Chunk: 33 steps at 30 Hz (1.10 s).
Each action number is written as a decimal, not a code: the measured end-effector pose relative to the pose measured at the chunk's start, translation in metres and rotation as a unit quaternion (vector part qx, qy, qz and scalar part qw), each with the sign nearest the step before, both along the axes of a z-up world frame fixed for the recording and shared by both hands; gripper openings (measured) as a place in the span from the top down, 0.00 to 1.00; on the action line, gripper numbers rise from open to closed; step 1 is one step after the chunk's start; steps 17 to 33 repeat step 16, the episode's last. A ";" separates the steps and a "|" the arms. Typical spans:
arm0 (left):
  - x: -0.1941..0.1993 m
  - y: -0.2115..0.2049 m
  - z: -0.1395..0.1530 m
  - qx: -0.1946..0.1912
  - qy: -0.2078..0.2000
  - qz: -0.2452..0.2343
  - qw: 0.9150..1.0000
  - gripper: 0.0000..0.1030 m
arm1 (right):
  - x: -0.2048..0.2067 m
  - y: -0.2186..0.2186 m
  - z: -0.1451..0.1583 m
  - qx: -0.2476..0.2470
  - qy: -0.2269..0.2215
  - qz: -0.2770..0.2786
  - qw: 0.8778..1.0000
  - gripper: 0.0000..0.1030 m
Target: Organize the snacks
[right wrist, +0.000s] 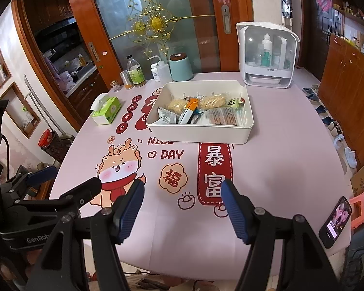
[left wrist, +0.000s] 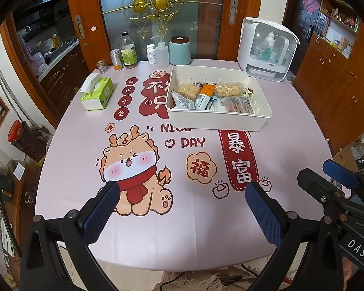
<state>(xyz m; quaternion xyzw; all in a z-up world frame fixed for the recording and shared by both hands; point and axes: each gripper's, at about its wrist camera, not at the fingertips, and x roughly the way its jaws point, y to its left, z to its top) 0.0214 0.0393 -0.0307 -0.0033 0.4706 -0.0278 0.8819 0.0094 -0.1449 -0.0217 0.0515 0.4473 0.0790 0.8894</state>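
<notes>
A white tray (left wrist: 216,121) stands at the back middle of the pink table and holds several wrapped snacks (left wrist: 206,95), among them two round rice cakes. It also shows in the right wrist view (right wrist: 199,133) with the snacks (right wrist: 201,110) inside. My left gripper (left wrist: 182,189) is open and empty, low over the table's near edge, far from the tray. My right gripper (right wrist: 182,186) is open and empty too, beside the left one, which shows at the left of its view (right wrist: 68,179). The right gripper shows at the right edge of the left wrist view (left wrist: 325,169).
A green tissue box (left wrist: 97,93) lies at the back left. Bottles and jars (left wrist: 128,53), a teal canister (left wrist: 180,51) and a white cabinet box (left wrist: 267,48) line the far edge. A phone (right wrist: 335,222) on a pink stand sits at the near right corner.
</notes>
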 end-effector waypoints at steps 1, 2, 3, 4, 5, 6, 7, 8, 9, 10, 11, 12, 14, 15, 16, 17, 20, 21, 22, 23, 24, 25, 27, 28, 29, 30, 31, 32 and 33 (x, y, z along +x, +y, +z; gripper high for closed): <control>0.000 -0.001 0.000 0.000 0.000 0.000 1.000 0.01 | -0.001 0.003 0.000 0.000 -0.001 0.000 1.000 0.36; -0.002 -0.001 -0.001 0.001 -0.001 0.000 1.000 0.01 | 0.000 -0.002 0.000 0.000 0.000 0.000 1.000 0.36; -0.001 -0.001 0.000 0.000 0.000 0.000 1.000 0.01 | -0.001 0.001 0.000 0.001 -0.001 0.000 1.000 0.36; 0.000 -0.001 0.000 0.000 0.000 0.000 1.000 0.01 | -0.001 -0.002 0.000 0.001 0.000 0.000 1.000 0.36; -0.001 -0.001 0.000 0.000 -0.001 0.000 1.000 0.01 | -0.003 -0.002 0.000 0.002 -0.001 -0.001 1.000 0.36; -0.001 -0.001 0.000 0.000 0.000 -0.001 1.000 0.01 | -0.004 -0.001 0.000 0.001 -0.001 -0.001 1.000 0.36; 0.000 -0.001 0.000 0.000 0.000 -0.001 1.000 0.01 | -0.004 -0.001 0.000 0.001 -0.001 -0.001 1.000 0.36; -0.001 -0.001 0.000 0.000 0.000 -0.001 1.000 0.01 | -0.004 -0.003 0.000 0.001 -0.001 -0.001 1.000 0.36; -0.002 -0.001 0.000 0.000 0.000 0.000 1.000 0.01 | -0.004 0.001 -0.001 0.001 -0.001 0.000 1.000 0.36; -0.002 -0.001 0.000 0.000 0.000 -0.001 1.000 0.01 | -0.004 -0.001 0.000 0.002 -0.001 -0.001 1.000 0.36; -0.001 -0.001 0.000 0.000 0.000 -0.001 1.000 0.01 | -0.004 -0.003 0.000 0.001 -0.001 -0.001 1.000 0.36; 0.000 -0.001 0.001 0.000 0.001 -0.002 1.000 0.01 | -0.004 -0.003 0.000 0.001 -0.001 -0.001 1.000 0.36; -0.002 0.000 0.000 -0.001 0.001 -0.002 1.000 0.01 | -0.004 -0.003 0.000 0.002 -0.001 -0.002 1.000 0.36; -0.005 -0.001 -0.001 -0.001 0.002 -0.001 1.000 0.01 | -0.004 -0.004 0.000 0.002 -0.001 -0.002 1.000 0.36; -0.008 -0.001 -0.001 -0.002 0.002 -0.001 1.000 0.01 | -0.006 -0.002 0.000 0.002 -0.001 -0.002 1.000 0.36; -0.008 -0.001 -0.001 -0.002 0.002 -0.001 1.000 0.01 | -0.006 -0.002 0.000 0.002 -0.001 -0.002 1.000 0.36; -0.008 -0.001 -0.001 -0.002 0.002 -0.001 1.000 0.01 | -0.006 -0.002 0.000 0.002 -0.001 -0.002 1.000 0.36; -0.008 -0.001 -0.001 -0.002 0.002 -0.001 1.000 0.01 | -0.006 -0.002 0.000 0.002 -0.001 -0.002 1.000 0.36; -0.008 -0.001 -0.001 -0.002 0.002 -0.001 1.000 0.01 | -0.006 -0.002 0.000 0.002 -0.001 -0.002 1.000 0.36; -0.008 -0.001 -0.001 -0.002 0.002 -0.001 1.000 0.01 | -0.006 -0.002 0.000 0.002 -0.001 -0.002 1.000 0.36; -0.008 -0.001 -0.001 -0.002 0.002 -0.001 1.000 0.01 | -0.006 -0.002 0.000 0.002 -0.001 -0.002 1.000 0.36; -0.008 -0.001 -0.001 -0.002 0.002 -0.001 1.000 0.01 | -0.006 -0.002 0.000 0.002 -0.001 -0.002 1.000 0.36; -0.008 -0.001 -0.001 -0.002 0.002 -0.001 1.000 0.01 | -0.006 -0.002 0.000 0.002 -0.001 -0.002 1.000 0.36; -0.008 -0.001 -0.001 -0.002 0.002 -0.001 1.000 0.01 | -0.006 -0.002 0.000 0.002 -0.001 -0.002 1.000 0.36; -0.008 -0.001 -0.001 -0.002 0.002 -0.001 1.000 0.01 | -0.006 -0.002 0.000 0.002 -0.001 -0.002 1.000 0.36; -0.008 -0.001 -0.001 -0.002 0.002 -0.001 1.000 0.01 | -0.006 -0.002 0.000 0.002 -0.001 -0.002 1.000 0.36; -0.008 -0.001 -0.001 -0.002 0.002 -0.001 1.000 0.01 | -0.006 -0.002 0.000 0.002 -0.001 -0.002 1.000 0.36; -0.008 -0.001 -0.001 -0.002 0.002 -0.001 1.000 0.01 | -0.006 -0.002 0.000 0.002 -0.001 -0.002 1.000 0.36; -0.008 -0.001 -0.001 -0.002 0.002 -0.001 1.000 0.01 | -0.006 -0.002 0.000 0.002 -0.001 -0.002 1.000 0.36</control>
